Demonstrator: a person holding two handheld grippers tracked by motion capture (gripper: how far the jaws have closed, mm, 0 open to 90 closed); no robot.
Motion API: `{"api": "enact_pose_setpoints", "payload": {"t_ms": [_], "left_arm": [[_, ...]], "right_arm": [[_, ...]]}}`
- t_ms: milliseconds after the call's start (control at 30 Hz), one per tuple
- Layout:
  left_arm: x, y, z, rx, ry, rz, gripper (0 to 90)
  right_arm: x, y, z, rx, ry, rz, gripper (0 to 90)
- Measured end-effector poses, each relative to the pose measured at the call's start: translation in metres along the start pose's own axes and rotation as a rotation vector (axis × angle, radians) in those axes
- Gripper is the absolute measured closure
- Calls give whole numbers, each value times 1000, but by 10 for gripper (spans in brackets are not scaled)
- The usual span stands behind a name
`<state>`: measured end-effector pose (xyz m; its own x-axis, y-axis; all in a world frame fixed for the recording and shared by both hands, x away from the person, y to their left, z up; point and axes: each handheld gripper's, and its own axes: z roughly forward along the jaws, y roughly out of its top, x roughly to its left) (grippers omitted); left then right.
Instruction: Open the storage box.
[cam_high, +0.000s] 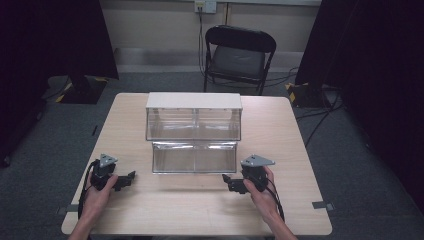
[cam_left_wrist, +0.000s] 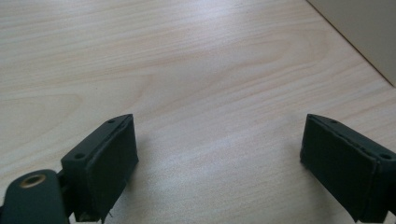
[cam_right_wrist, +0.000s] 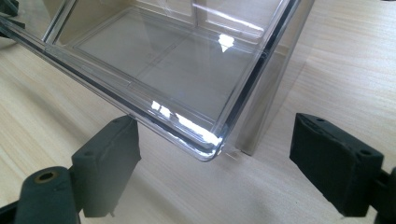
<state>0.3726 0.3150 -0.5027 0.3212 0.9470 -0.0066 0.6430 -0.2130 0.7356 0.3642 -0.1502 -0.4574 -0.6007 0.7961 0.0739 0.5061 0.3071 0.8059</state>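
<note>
We hold both the left gripper (cam_high: 131, 176) and the right gripper (cam_high: 226, 178) with jaws apart and empty, the open clear drawer (cam_right_wrist: 154, 60) just ahead of the right one, not yet gripped.

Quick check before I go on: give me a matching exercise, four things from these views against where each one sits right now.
Things:
1. left hand-held gripper
2. right hand-held gripper
3. clear drawer
4. folding chair

Places:
A. pulled out at the front of the clear box
B. on the floor beyond the table's far edge
C. near the drawer's right front corner
D. over bare table, left of the drawer

Pairs: 1-D, 2-C, 3-A, 4-B
</note>
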Motion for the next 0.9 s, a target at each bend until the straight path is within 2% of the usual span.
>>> {"api": "enact_pose_setpoints", "payload": {"t_ms": [133,233,900], "left_arm": [[0,0,0,0,0,0,104],[0,0,0,0,0,0,104],[0,0,0,0,0,0,104]], "right_arm": [[0,0,-2,-7,17,5,149],[1,1,-4,-11,6,-3,150],[3,3,-12,-53,26,5,149]]}}
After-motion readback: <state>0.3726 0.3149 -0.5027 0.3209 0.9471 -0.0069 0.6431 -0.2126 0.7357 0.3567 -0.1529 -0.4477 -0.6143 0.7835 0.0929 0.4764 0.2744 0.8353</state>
